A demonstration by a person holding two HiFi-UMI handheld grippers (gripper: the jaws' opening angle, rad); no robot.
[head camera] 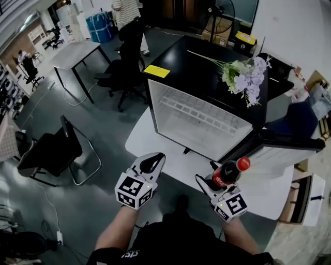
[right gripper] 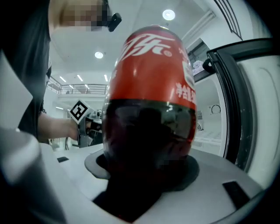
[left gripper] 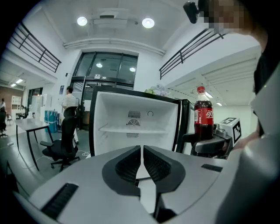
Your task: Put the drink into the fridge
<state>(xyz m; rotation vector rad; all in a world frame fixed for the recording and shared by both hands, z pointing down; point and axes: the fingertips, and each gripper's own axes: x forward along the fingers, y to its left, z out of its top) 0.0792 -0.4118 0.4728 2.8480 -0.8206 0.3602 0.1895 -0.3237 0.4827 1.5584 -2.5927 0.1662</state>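
A small white fridge (head camera: 199, 121) stands open on a white table (head camera: 150, 140), its door (head camera: 282, 141) swung out to the right. Inside it I see an empty shelf (left gripper: 133, 129). My right gripper (head camera: 216, 182) is shut on a cola bottle (head camera: 226, 174) with a red cap, held in front of the fridge near the door's lower corner. The bottle (right gripper: 151, 109) fills the right gripper view, and the gripper (right gripper: 148, 175) clamps its dark lower part. My left gripper (head camera: 155, 160) hovers left of the bottle, shut and empty (left gripper: 142, 164). From that side the bottle (left gripper: 203, 116) stands upright.
A bunch of pale flowers (head camera: 245, 75) and a yellow note (head camera: 156, 71) lie on the fridge's black top. Black office chairs (head camera: 51, 150) (head camera: 124, 72) stand on the grey floor to the left. A person (head camera: 126, 10) stands at the back by a grey desk (head camera: 75, 54).
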